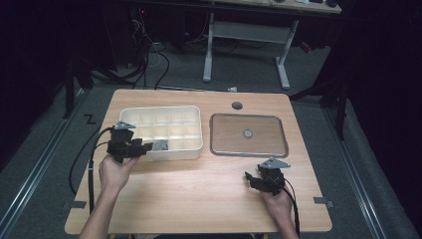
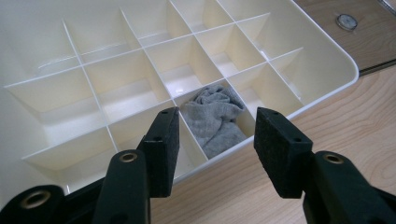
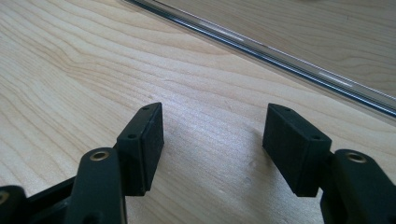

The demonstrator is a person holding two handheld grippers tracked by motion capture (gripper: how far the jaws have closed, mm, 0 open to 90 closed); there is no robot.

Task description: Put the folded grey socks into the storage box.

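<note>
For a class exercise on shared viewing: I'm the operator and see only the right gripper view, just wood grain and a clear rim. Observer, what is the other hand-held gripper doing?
Observer: The left hand-held gripper is at the near edge of a cream divided tray, jaws open and empty.
Operator: Anything in the tray?
Observer: A crumpled grey cloth lies in one near-row compartment, just ahead of those jaws.
Operator: And the clear rim beside me?
Observer: It belongs to a clear panel lying flat right of the tray, with a round knob at its middle.
</note>
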